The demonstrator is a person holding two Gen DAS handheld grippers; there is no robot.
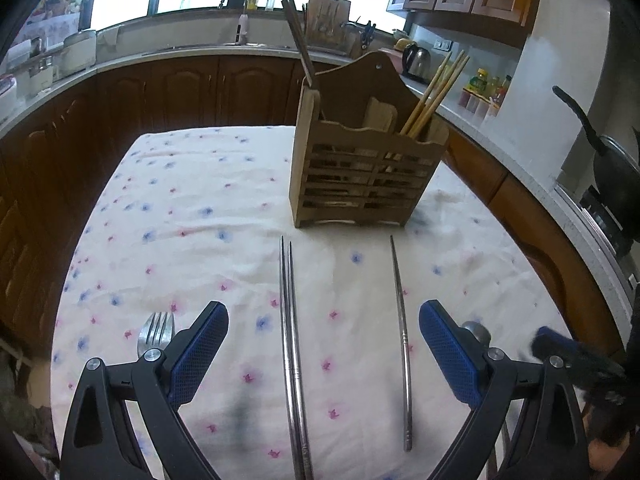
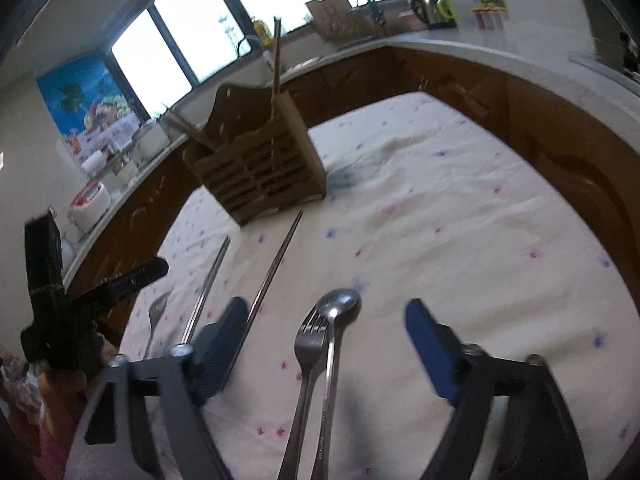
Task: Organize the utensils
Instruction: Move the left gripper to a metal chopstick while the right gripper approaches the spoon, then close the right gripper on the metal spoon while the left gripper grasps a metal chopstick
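- Hovering over the near edge of the desk (image 1: 192,200), both tools point down at loose cutlery; the holder (image 1: 364,176) stands toward the far edge.
- Right tool (image 2: 326,344): jaws apart, nothing pressed. A fork (image 2: 308,344) and spoon (image 2: 334,320) lie side by side between its fingers, touching or nearly so, long axes running away from the tool toward the holder, heads at the far end.
- Left tool (image 1: 324,344): jaws wide apart, empty. A chopstick pair (image 1: 290,340) lies between its fingers, lengthwise toward the holder; a single chopstick (image 1: 402,344) lies parallel, just inside its right finger.
- A second fork (image 1: 156,334) lies outside the left finger.
- The right hand looks better placed for the spoon and fork; closing squarely across both handles risks taking two at once.
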